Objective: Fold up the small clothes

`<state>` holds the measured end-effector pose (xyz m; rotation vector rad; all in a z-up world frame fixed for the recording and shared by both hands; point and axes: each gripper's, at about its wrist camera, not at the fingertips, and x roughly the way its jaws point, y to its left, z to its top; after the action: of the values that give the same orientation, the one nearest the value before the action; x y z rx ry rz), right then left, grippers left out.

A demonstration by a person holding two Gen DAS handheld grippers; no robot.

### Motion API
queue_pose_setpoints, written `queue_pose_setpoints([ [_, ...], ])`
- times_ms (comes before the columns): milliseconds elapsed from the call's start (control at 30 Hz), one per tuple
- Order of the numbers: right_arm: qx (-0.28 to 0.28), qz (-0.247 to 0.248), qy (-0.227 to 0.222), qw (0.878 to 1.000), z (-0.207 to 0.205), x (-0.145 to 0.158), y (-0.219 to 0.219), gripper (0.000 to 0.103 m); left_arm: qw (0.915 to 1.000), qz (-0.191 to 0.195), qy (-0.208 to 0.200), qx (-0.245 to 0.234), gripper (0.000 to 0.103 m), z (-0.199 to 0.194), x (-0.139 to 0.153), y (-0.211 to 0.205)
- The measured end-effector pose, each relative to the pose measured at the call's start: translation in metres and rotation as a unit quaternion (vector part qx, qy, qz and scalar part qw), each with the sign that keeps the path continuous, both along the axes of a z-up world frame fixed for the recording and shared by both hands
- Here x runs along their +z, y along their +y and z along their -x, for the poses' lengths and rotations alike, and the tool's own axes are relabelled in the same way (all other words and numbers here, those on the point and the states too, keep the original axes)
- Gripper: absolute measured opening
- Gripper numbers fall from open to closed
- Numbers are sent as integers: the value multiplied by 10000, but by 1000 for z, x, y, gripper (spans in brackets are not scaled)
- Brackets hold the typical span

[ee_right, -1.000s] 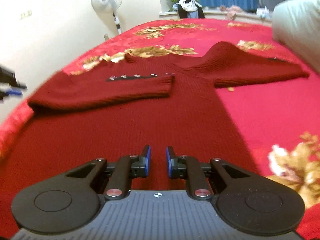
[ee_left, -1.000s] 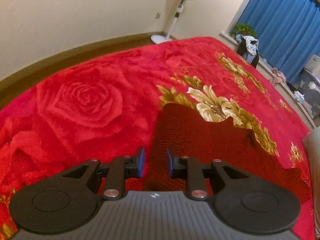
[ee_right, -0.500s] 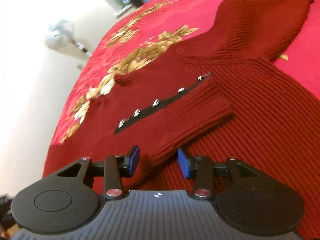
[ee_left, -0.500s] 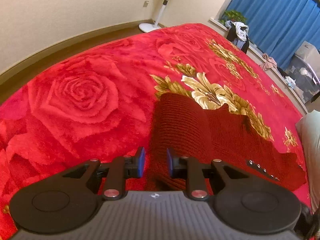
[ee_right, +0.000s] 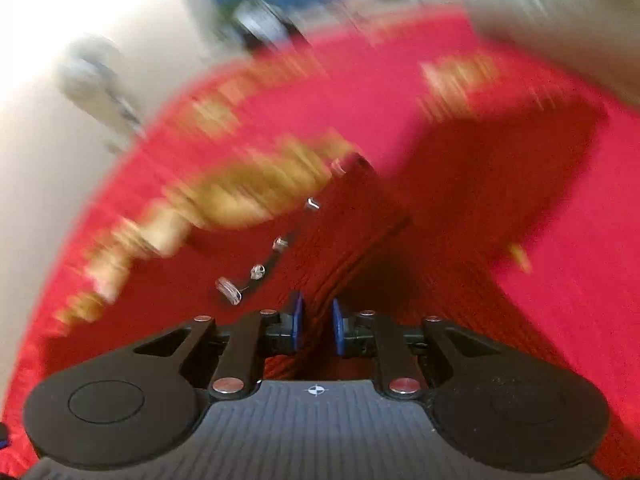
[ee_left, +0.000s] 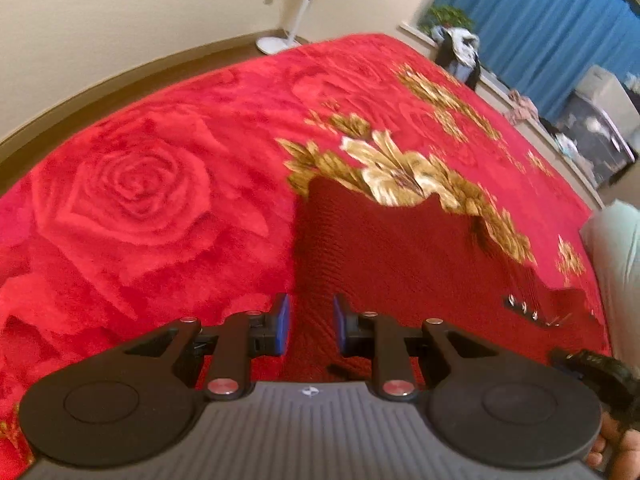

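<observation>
Cream walls, a blue curtain and a white fan behind a bed under a red rose blanket. On the blanket, spread out, a dark red knit sweater, its body running away from the left tool toward the gold flowers. Half a second back a broader fold of knit in the left view; now flatter, with the row of silver buttons shifted a little toward the right edge. At bottom right of that view, a hand on a black handle.

Left tool: blue pads narrowly apart, same gap as a second ago, with the sweater's left edge lying between and under them; cannot tell whether clamped or merely straddled.

Right view heavily smeared by motion, unlike the sharp frame half a second ago. There, a folded sleeve with the button strip lying across the sweater's front; here, the strip swung to run away from the camera, just left of the right tool. Right tool: jaws wider half a second ago, just closing again, now drawn in on a raised ridge of red knit gripped between the pads. Beyond, another stretch of sweater dark against the blanket, and a pale pillow at upper right.
</observation>
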<state>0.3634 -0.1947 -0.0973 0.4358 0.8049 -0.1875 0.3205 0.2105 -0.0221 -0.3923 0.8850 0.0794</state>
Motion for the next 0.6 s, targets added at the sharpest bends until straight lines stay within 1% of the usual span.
queue_pose_setpoints([
  [100, -43, 328, -174, 9993, 14, -1, -4, 18, 9995, -216, 62, -228, 25, -2, -4, -16],
  [167, -87, 581, -393, 9975, 20, 4, 1, 18, 9987, -394, 61, -311, 25, -2, -5, -27],
  [267, -176, 910, -964, 9910, 32, 18, 5, 18, 9978, -512, 65, -427, 25, -3, -7, -40],
  [300, -111, 975, -1171, 9883, 34, 22, 9, 18, 9975, -530, 70, -454, 25, -3, -7, -43],
  [367, 179, 1000, -1371, 9853, 33, 26, 15, 18, 9970, -581, 79, -505, 25, -4, -9, -48],
  [433, 514, 1050, -1381, 9835, 31, 24, 21, 19, 9966, -620, 82, -539, 25, -5, -10, -52],
  [467, 619, 1063, -1303, 9838, 26, 21, 23, 20, 9965, -625, 84, -546, 25, -5, -10, -52],
  [533, 758, 1009, -1002, 9869, 17, 12, 24, 21, 9965, -634, 94, -537, 25, -7, -12, -52],
  [600, 847, 952, -600, 9900, 6, -2, 21, 23, 9965, -642, 111, -522, 25, -9, -12, -52],
])
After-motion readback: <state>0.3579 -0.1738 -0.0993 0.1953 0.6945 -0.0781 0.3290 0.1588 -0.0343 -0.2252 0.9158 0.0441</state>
